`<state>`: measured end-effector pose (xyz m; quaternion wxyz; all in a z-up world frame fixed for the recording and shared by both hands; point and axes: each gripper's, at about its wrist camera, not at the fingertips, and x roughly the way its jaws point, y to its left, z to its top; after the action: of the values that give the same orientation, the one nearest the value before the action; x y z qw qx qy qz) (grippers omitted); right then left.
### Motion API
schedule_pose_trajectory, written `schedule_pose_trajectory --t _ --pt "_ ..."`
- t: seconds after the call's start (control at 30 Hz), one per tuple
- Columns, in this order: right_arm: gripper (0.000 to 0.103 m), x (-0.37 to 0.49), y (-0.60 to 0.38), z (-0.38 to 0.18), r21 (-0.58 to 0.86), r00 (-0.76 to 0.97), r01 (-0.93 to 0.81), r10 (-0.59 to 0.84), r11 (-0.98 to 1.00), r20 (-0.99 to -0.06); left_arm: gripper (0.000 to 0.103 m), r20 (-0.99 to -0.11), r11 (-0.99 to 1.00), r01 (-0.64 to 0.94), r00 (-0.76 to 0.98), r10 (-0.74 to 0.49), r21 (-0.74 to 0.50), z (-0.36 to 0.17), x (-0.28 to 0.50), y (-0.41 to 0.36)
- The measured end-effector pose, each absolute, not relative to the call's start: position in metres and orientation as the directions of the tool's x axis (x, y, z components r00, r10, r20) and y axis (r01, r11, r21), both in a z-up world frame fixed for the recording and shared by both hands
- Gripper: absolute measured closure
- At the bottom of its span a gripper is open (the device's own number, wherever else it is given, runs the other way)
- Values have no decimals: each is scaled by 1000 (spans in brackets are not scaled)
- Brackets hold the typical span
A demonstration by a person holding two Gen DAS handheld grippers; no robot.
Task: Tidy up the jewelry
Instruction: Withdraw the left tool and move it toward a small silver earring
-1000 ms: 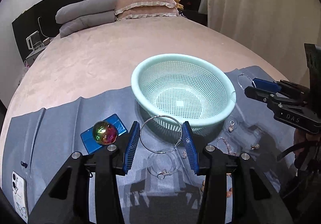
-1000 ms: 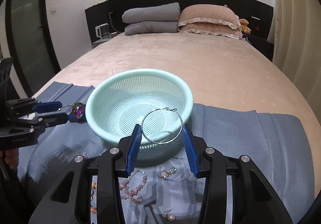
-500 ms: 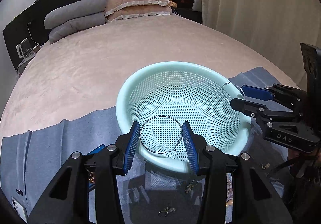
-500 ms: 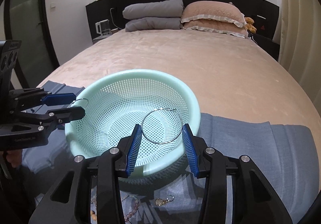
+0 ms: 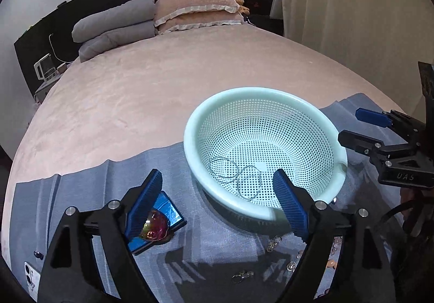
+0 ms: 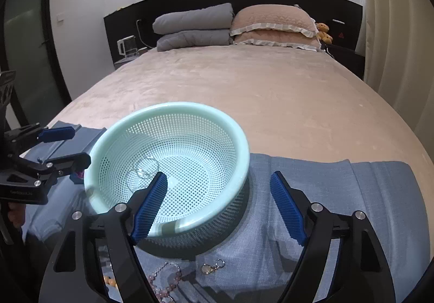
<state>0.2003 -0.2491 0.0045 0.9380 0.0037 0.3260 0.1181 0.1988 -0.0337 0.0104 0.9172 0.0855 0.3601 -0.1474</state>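
A mint green perforated basket [image 5: 190, 137] [image 6: 238, 137] stands on a blue-grey cloth [image 5: 81, 189] [image 6: 339, 183] on the bed. Two thin silver hoop earrings [image 5: 235, 174] [image 6: 143, 171] lie inside it. My left gripper [image 5: 219, 202] is open and empty, just in front of the basket's near rim; it also shows in the right wrist view [image 6: 63, 147]. My right gripper [image 6: 218, 205] is open and empty at the basket's right side; it also shows in the left wrist view [image 5: 360, 126]. A pink bead bracelet [image 6: 165, 281] and small earrings [image 6: 213, 266] [image 5: 242, 276] lie on the cloth.
A blue box [image 5: 168, 210] with an iridescent ball [image 5: 154, 228] on it sits left of the basket. A phone [image 5: 29, 277] lies at the cloth's left edge. Pillows [image 6: 271, 23] and folded grey quilts [image 6: 192, 26] lie at the headboard. A curtain [image 5: 352, 4] hangs at the right.
Both grippers have opened and let go of their hoop earrings, which now lie in the basket. The left gripper has drawn back to the left of the basket.
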Motion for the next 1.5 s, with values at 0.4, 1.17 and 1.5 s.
schedule_pose_trajectory --t 0.4,1.17,1.5 --pt "18 154 -249 37 52 782 -213 202 976 -590 6 -686 961 271 709 -166 47 29 156 -16" --pt "15 79 -259 44 37 779 -184 169 982 -604 6 -678 969 244 720 -149 47 39 80 -9" --pt "15 69 -255 33 6 757 -191 151 982 -636 6 -709 964 262 688 -151 49 19 75 -18"
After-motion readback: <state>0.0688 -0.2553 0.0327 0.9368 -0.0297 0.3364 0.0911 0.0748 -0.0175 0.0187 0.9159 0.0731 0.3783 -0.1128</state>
